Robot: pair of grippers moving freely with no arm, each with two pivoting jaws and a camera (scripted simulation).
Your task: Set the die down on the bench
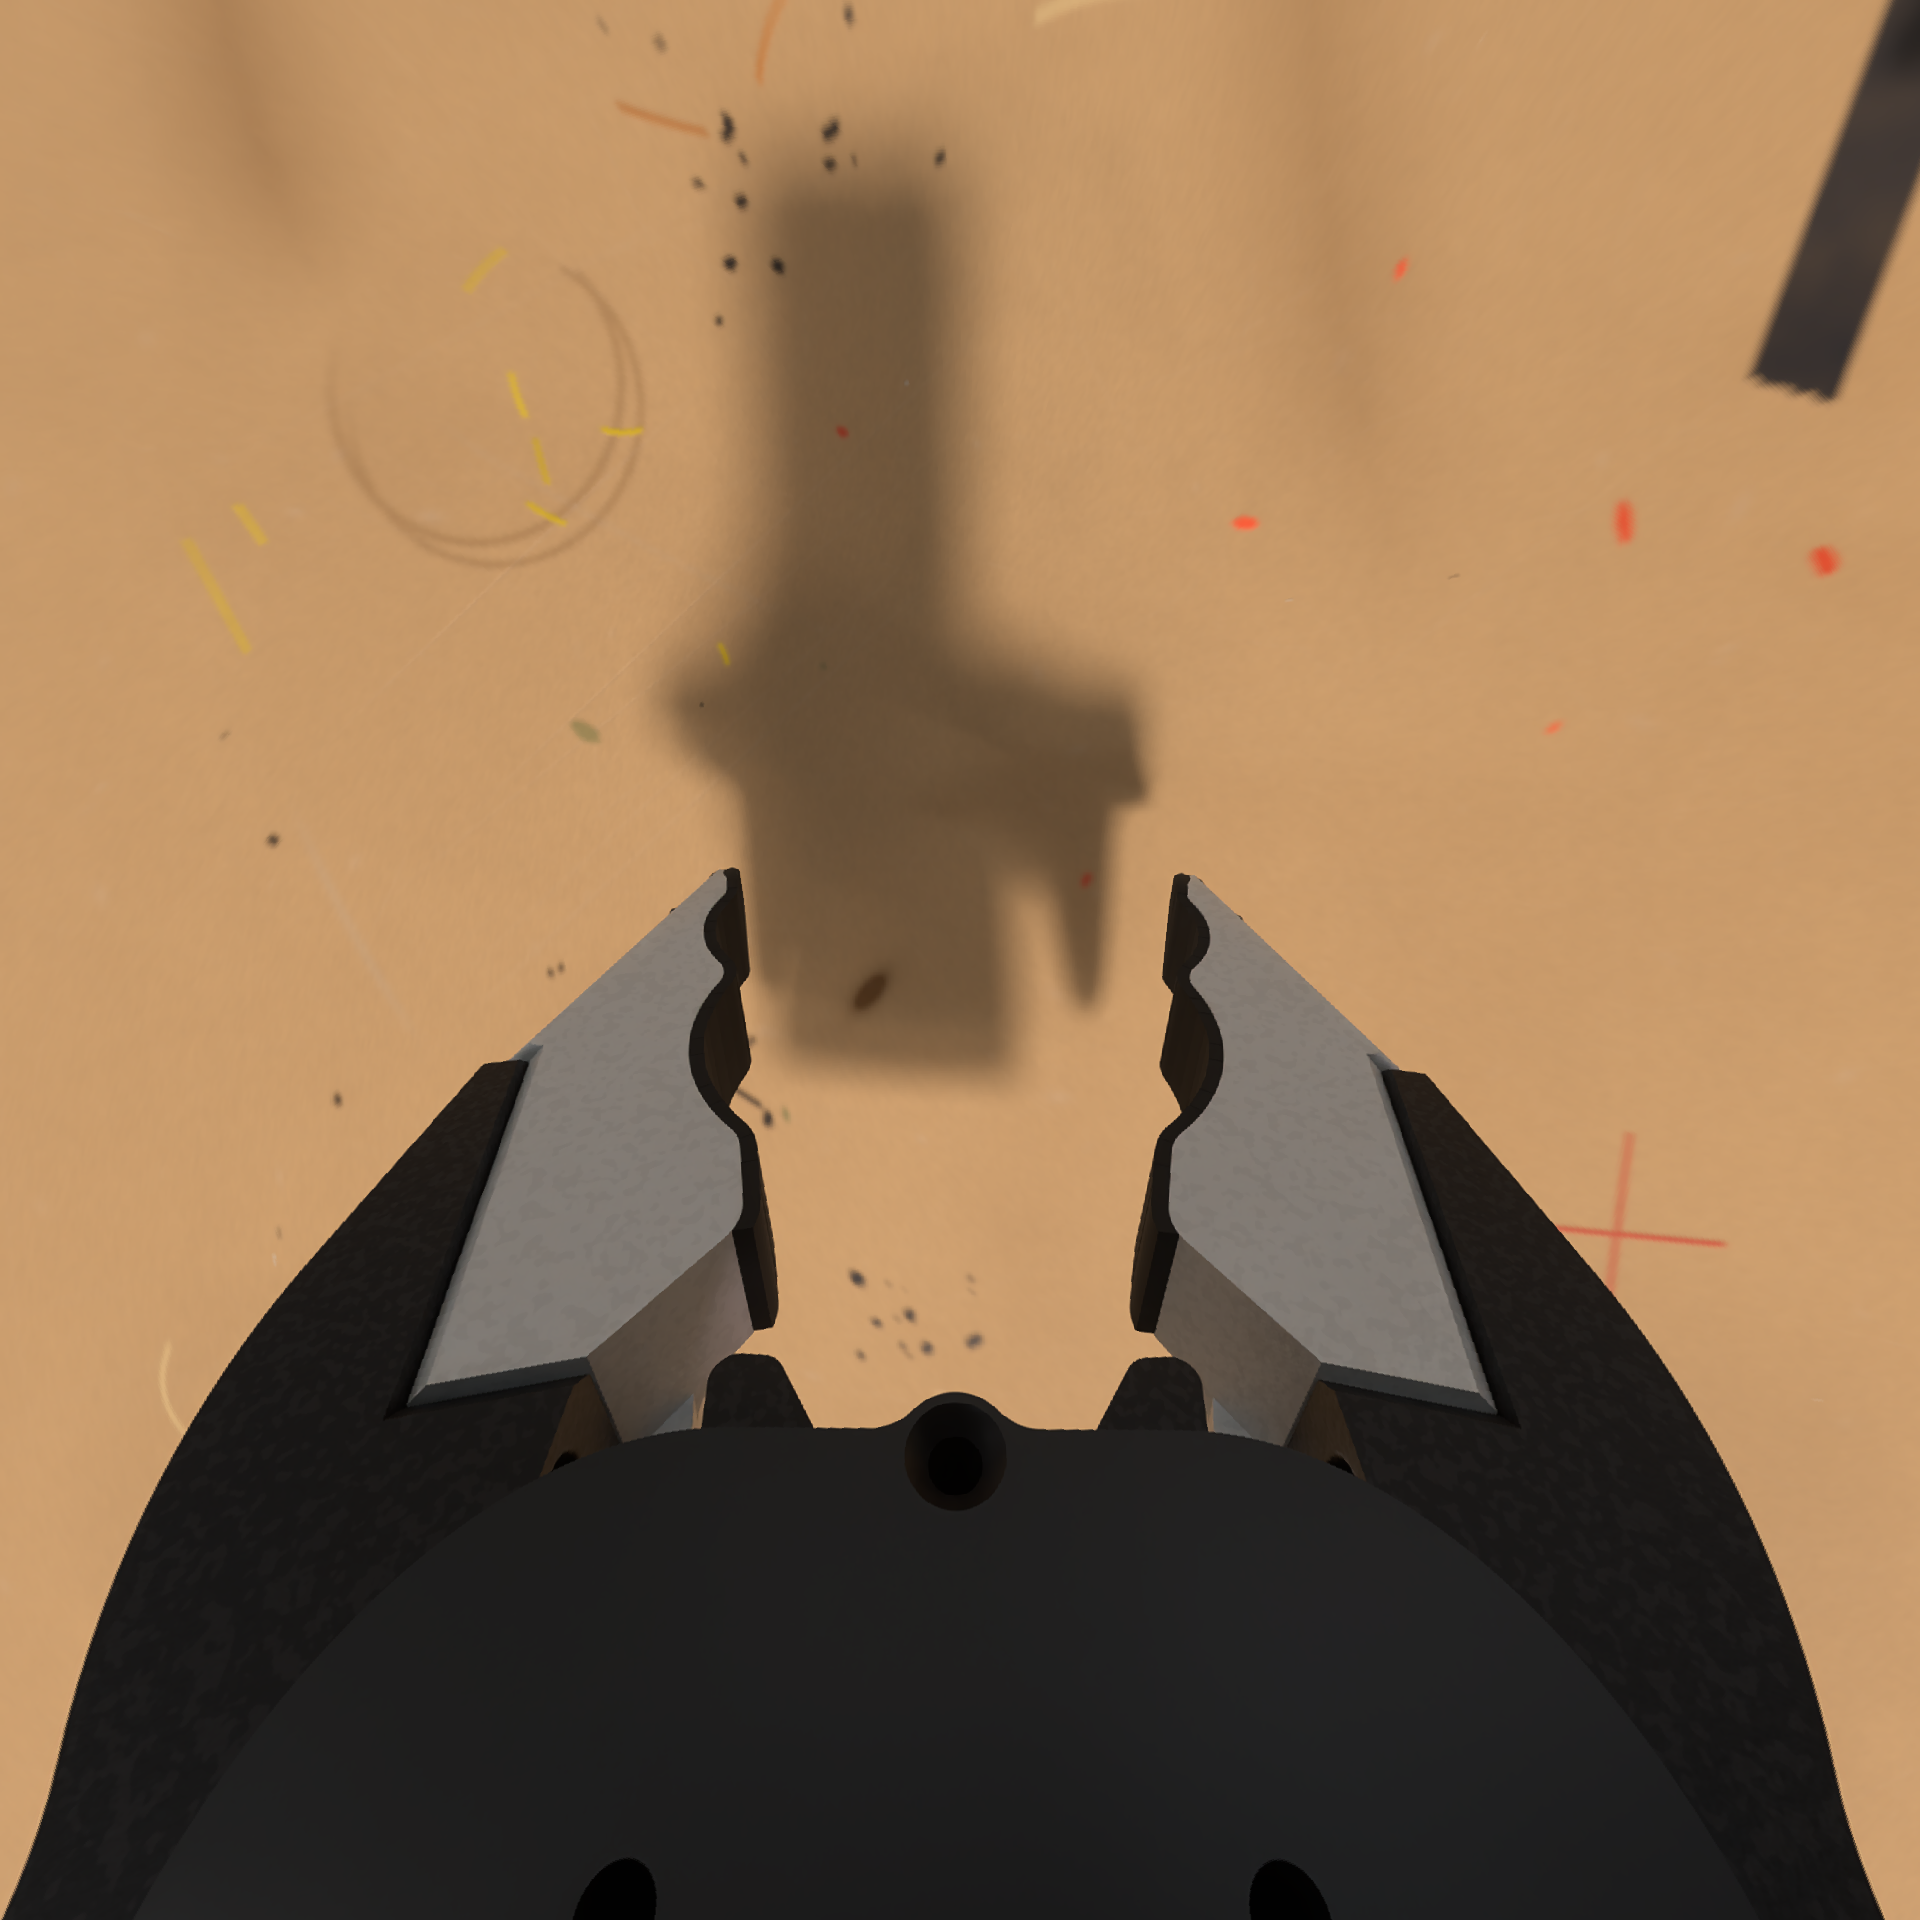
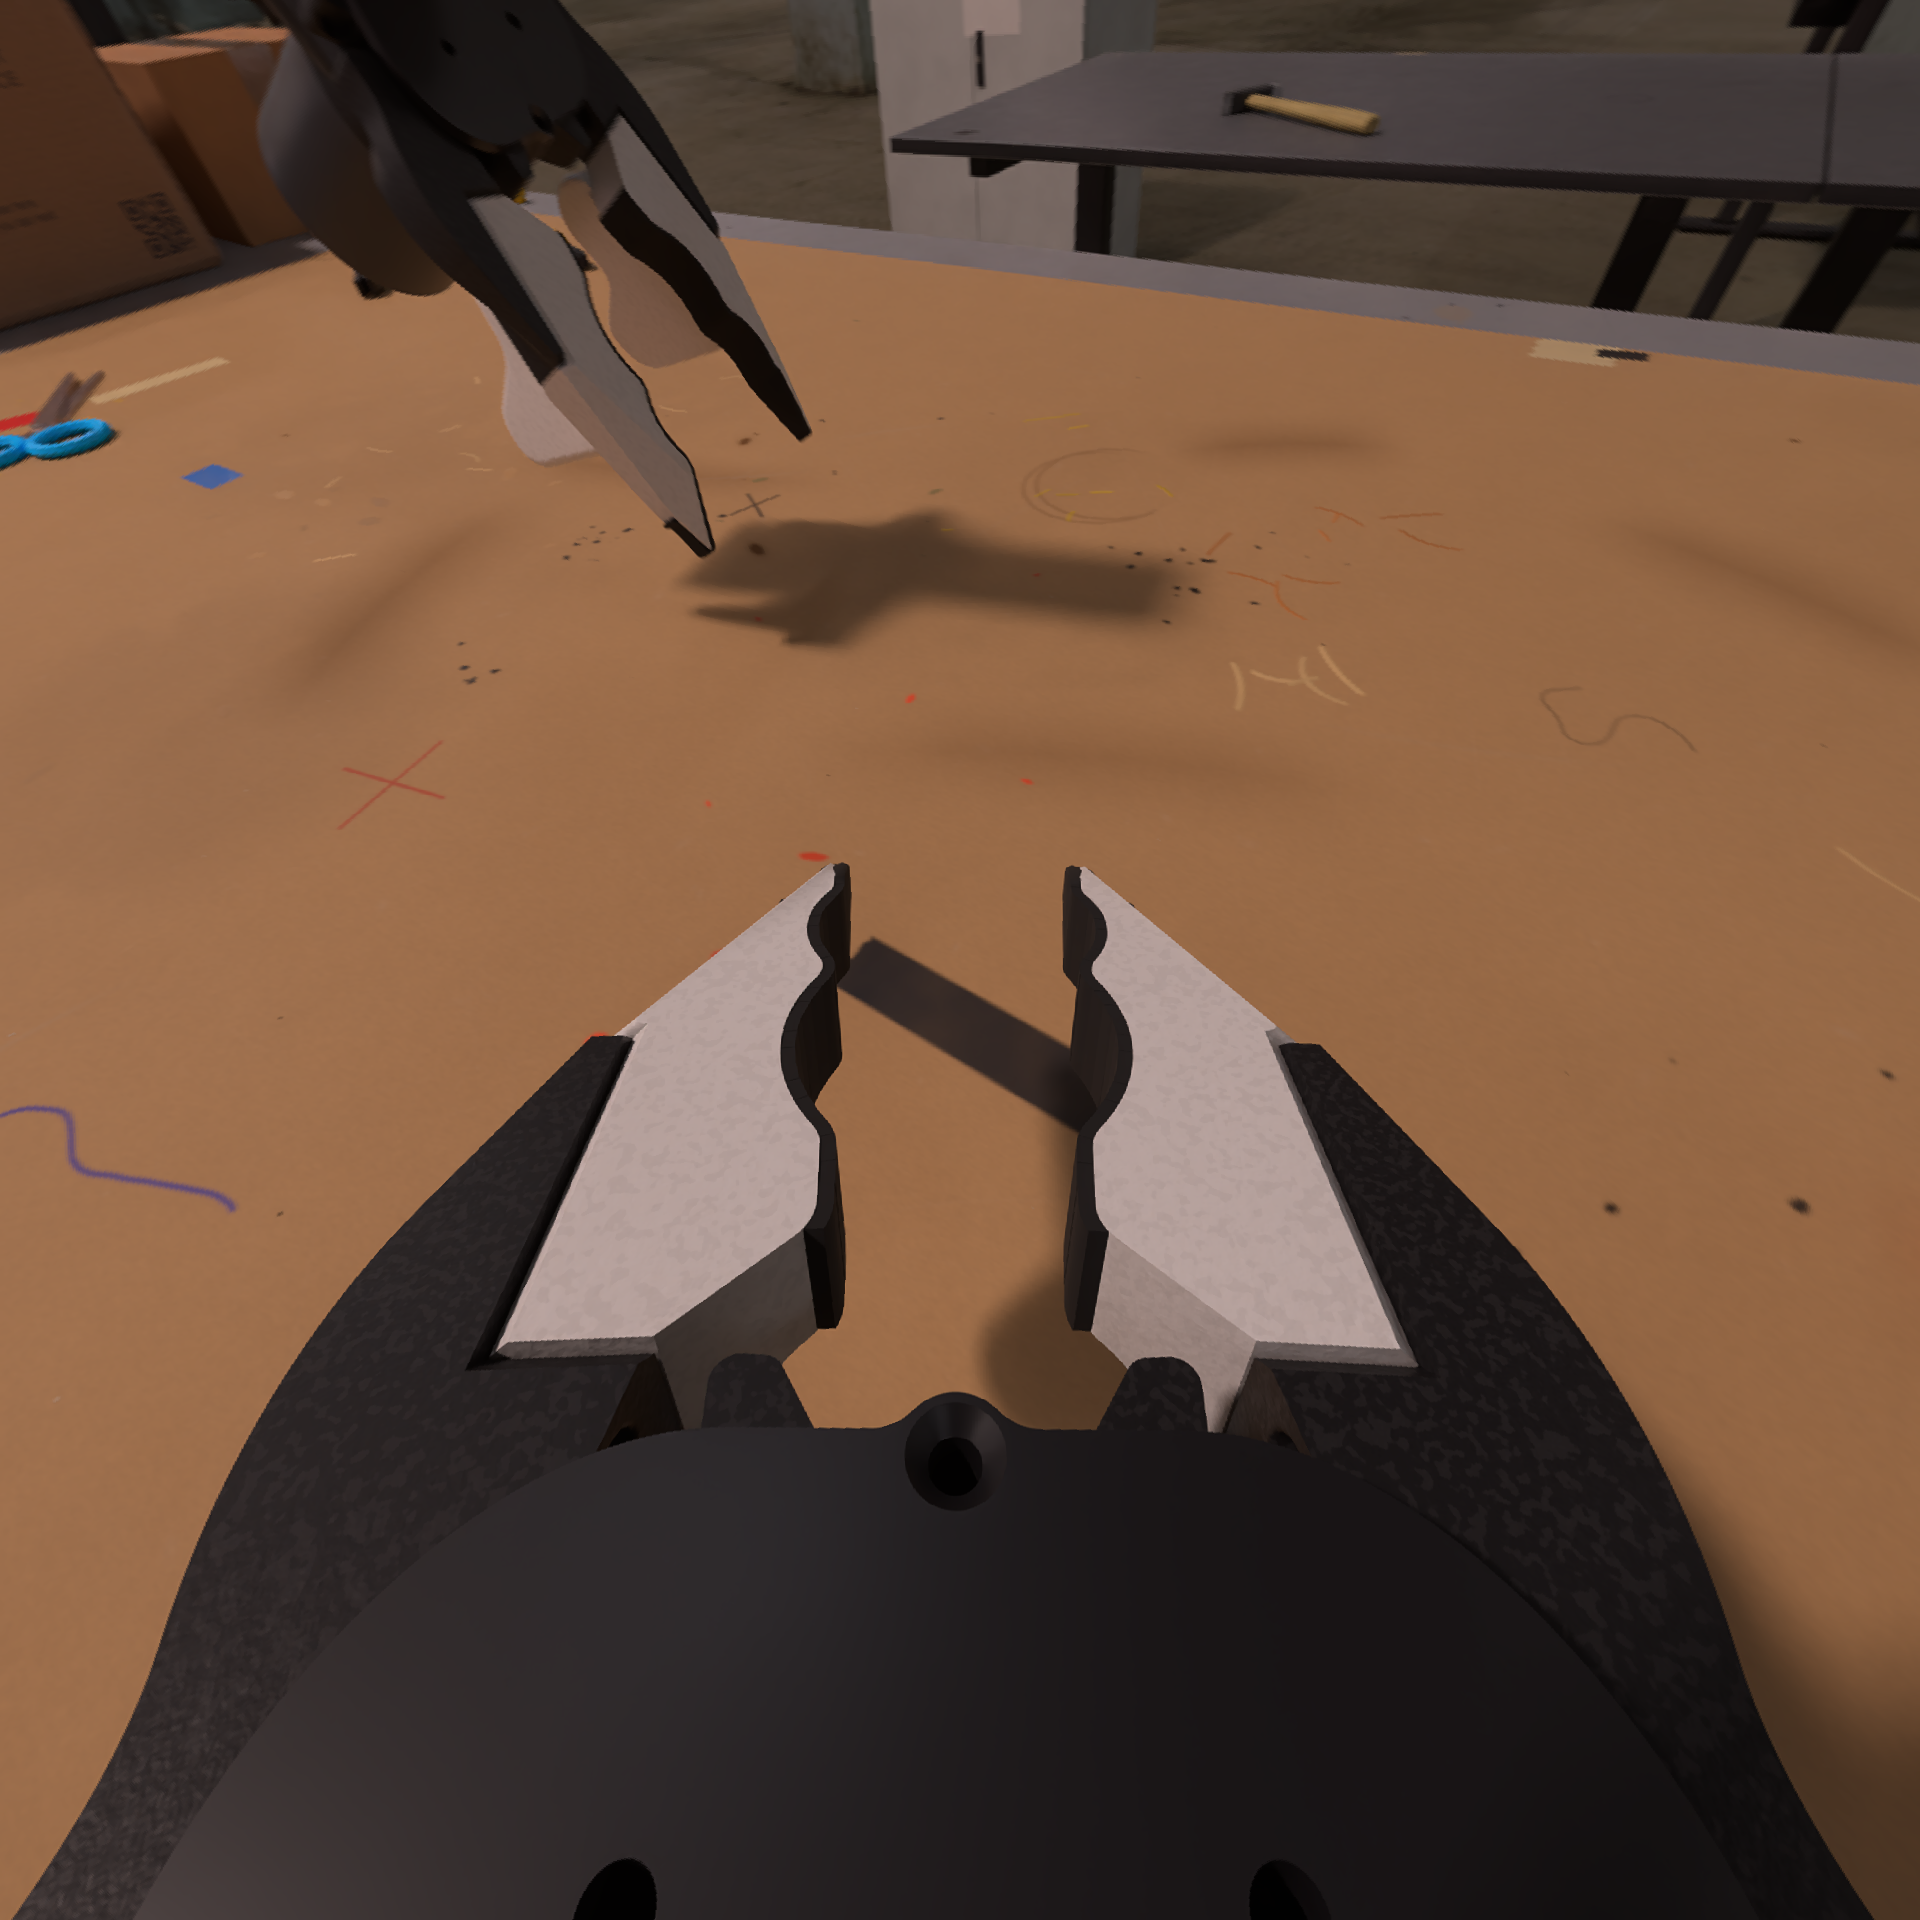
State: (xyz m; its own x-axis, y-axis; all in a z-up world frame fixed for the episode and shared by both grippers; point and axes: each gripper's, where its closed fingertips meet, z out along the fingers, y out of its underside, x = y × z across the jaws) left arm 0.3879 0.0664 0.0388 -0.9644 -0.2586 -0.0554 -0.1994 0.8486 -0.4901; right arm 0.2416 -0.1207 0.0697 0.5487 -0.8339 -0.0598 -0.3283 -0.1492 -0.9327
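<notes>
No die shows in either view. My left gripper (image 1: 956,878) is open and empty, pointing down at the tan bench (image 1: 1351,416), where its shadow falls. It also shows in the right wrist view (image 2: 750,488) at the upper left, tilted down, tips just above the bench (image 2: 1455,831), nothing between them. A pale shape (image 2: 535,416) behind it is too hidden to tell. My right gripper (image 2: 956,873) is open with a narrower gap and empty, low over the bench.
A dark tape strip (image 2: 966,1029) lies on the bench under my right fingers; a dark strip (image 1: 1839,208) shows at the left view's top right. Blue-handled scissors (image 2: 57,442) and cardboard boxes (image 2: 83,187) sit far left. A dark table with a hammer (image 2: 1309,112) stands beyond the bench.
</notes>
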